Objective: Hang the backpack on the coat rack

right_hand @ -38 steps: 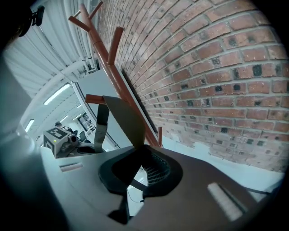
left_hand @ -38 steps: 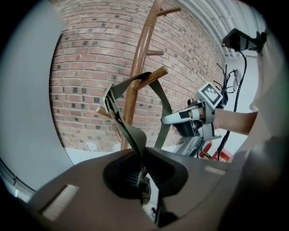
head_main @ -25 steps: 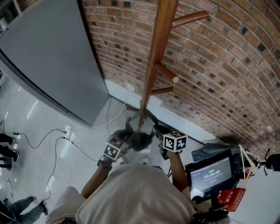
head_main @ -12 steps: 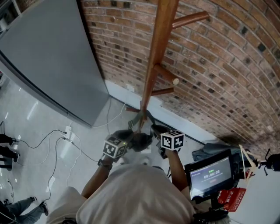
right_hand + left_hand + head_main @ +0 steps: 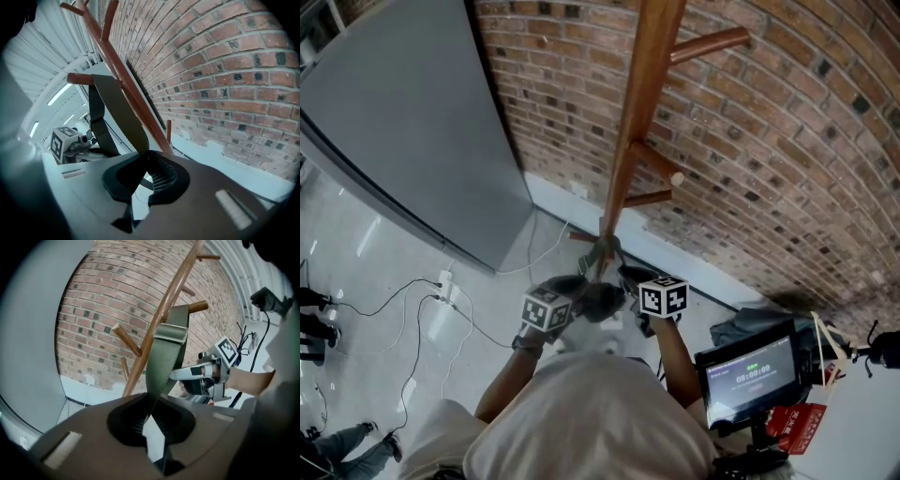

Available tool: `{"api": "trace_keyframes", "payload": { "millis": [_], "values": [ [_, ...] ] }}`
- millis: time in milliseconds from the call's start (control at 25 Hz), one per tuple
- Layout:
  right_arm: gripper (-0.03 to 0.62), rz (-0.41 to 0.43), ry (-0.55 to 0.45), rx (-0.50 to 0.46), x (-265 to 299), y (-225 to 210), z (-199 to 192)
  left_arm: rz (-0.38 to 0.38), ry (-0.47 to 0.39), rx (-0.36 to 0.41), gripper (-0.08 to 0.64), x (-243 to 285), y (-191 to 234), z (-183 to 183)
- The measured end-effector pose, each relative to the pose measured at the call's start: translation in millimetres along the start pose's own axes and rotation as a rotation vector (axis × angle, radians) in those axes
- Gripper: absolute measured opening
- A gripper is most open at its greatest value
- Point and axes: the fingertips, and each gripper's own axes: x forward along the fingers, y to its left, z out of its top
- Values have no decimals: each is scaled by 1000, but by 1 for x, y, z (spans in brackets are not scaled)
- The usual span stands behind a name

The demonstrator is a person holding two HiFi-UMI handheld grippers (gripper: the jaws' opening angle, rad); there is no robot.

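Note:
A wooden coat rack (image 5: 639, 103) stands against the brick wall, with pegs sticking out to the right. The backpack (image 5: 600, 302) hangs dark between my two grippers, just below the pole's foot. My left gripper (image 5: 150, 416) is shut on its olive strap (image 5: 164, 362), which rises past a buckle to a peg (image 5: 199, 306). My right gripper (image 5: 143, 171) is shut on the same strap (image 5: 119, 112), which runs up over the peg (image 5: 77, 77). In the head view the left gripper (image 5: 567, 291) and right gripper (image 5: 630, 279) flank the strap (image 5: 602, 251).
A large grey panel (image 5: 403, 122) leans at the left of the rack. Cables and a power strip (image 5: 442, 281) lie on the pale floor. A monitor on a stand (image 5: 752, 375) and a dark bundle (image 5: 750, 323) sit at the lower right.
Both grippers have edged slightly upward toward the pole with the strap held, and the left one has rolled a little.

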Motion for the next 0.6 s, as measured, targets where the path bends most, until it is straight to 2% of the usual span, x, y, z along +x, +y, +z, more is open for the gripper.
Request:
{"api": "trace_keyframes", "payload": {
  "millis": [600],
  "values": [
    [18, -18, 7, 25, 12, -9, 3, -19, -13, -45, 16, 19, 10, 2]
  ]
}}
